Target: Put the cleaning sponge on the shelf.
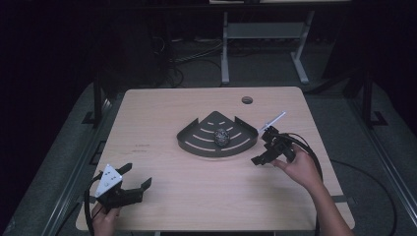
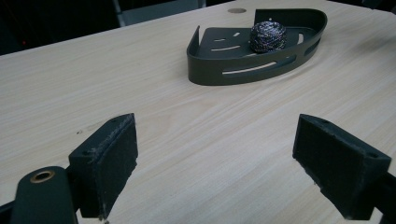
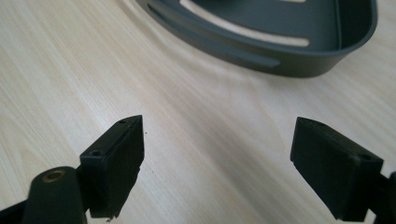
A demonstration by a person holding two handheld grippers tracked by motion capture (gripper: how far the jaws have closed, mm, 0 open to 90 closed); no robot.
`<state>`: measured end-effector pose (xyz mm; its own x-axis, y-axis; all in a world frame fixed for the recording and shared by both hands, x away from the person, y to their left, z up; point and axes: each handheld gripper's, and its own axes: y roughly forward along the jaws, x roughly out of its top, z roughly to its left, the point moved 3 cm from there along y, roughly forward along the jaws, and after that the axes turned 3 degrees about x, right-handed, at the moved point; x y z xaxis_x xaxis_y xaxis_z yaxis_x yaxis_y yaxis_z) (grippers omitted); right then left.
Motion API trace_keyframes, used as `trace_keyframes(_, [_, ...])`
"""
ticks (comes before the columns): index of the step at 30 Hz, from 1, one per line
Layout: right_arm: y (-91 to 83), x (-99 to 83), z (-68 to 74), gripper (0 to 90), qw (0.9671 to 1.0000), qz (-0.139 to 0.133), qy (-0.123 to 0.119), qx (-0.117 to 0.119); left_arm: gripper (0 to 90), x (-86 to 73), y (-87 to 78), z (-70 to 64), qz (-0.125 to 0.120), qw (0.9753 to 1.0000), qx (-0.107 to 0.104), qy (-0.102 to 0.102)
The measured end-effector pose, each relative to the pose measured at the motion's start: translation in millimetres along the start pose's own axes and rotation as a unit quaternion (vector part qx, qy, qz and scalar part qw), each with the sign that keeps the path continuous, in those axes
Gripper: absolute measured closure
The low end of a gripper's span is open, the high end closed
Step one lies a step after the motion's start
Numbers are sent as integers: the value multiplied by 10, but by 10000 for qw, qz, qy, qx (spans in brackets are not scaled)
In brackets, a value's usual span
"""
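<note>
A shiny ball (image 1: pixel 222 136) sits in the dark tray (image 1: pixel 196 145). The right gripper (image 1: pixel 264 145), at the tray's 3 o'clock, is wide open and empty. The left gripper (image 1: pixel 135 176), at 7 o'clock, is too.

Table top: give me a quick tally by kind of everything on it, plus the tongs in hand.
Dark corner shelf tray: 1
Steel wool scrubber, lying in the tray: 1
White stick-like item beside the tray: 1
Hand-held tongs: 2, left tongs and right tongs, both open and empty
Total: 5
</note>
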<state>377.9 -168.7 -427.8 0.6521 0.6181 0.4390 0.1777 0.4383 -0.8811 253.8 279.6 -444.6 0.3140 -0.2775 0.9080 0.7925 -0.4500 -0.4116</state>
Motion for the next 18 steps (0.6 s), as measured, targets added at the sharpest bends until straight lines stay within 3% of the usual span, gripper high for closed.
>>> trace_keyframes(18, [52,-380,42,170,9998,-152,93,79,133,-2,11,-15,27,10000,-16,40])
